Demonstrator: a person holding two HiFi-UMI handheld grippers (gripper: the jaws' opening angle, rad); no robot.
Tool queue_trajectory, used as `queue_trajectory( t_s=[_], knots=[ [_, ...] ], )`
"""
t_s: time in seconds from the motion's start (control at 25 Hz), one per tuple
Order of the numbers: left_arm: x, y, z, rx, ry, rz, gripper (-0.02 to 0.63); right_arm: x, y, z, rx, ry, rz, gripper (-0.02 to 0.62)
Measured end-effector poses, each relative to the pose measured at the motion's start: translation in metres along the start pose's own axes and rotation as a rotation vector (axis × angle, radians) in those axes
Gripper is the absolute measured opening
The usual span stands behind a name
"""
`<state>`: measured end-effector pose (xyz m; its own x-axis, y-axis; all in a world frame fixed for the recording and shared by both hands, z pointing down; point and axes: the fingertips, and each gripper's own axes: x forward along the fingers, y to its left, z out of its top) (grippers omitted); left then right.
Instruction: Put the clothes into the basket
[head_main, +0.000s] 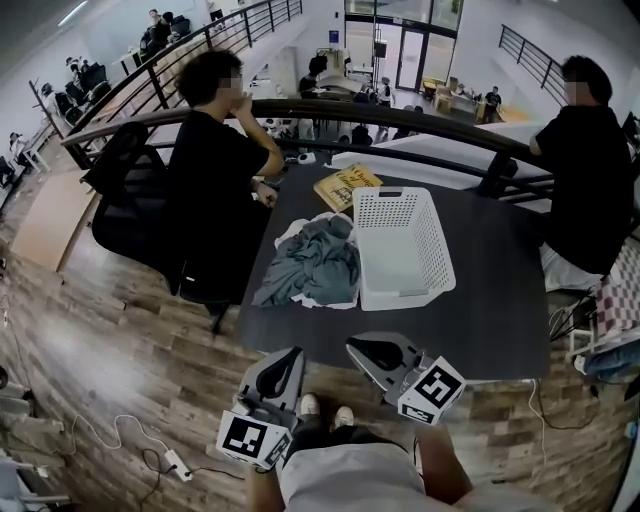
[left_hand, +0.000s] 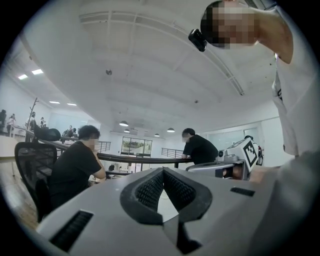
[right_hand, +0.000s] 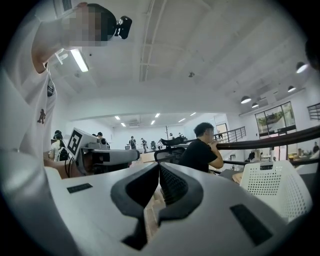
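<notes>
A heap of grey and teal clothes (head_main: 315, 262) lies on the dark table (head_main: 500, 310), touching the left side of an empty white perforated basket (head_main: 400, 245). Both grippers hang low in front of my body, short of the table's near edge and pointing up and forward. My left gripper (head_main: 296, 353) is shut with nothing between its ribbed pads (left_hand: 150, 189). My right gripper (head_main: 354, 346) is shut and empty too, its tips meeting (right_hand: 159, 166). The basket (right_hand: 275, 187) shows at the right of the right gripper view. The clothes are hidden in both gripper views.
A yellow-brown board (head_main: 345, 187) lies behind the basket. One person in black (head_main: 215, 170) sits at the table's left on a black chair (head_main: 130, 200), and another (head_main: 590, 160) stands at the far right. A curved black railing (head_main: 400, 115) runs behind. A power strip (head_main: 172, 462) lies on the floor.
</notes>
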<state>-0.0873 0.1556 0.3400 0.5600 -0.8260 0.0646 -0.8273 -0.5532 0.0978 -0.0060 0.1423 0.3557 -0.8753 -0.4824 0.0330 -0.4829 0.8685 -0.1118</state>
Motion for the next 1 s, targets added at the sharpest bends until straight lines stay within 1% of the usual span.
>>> queue_trajectory(
  t_s=[0.2, 0.4, 0.6, 0.8, 1.0],
  knots=[
    [0.021, 0.017, -0.002, 0.004, 0.007, -0.004, 0.002, 0.018, -0.023, -0.002, 0.001, 0.003, 0.001, 0.015],
    [0.044, 0.039, -0.005, 0.007, 0.005, -0.028, 0.002, 0.039, -0.046, -0.009, 0.014, 0.007, -0.009, 0.015],
    [0.067, 0.065, -0.007, -0.012, 0.001, -0.065, 0.002, 0.065, -0.071, -0.009, 0.020, 0.011, -0.020, 0.015],
    [0.088, 0.088, -0.010, -0.027, 0.015, -0.113, 0.002, 0.090, -0.093, -0.010, 0.027, 0.016, -0.040, 0.017],
    [0.107, 0.111, -0.006, -0.029, -0.012, -0.148, 0.002, 0.107, -0.107, -0.006, 0.042, -0.026, -0.048, 0.017]
  ],
)
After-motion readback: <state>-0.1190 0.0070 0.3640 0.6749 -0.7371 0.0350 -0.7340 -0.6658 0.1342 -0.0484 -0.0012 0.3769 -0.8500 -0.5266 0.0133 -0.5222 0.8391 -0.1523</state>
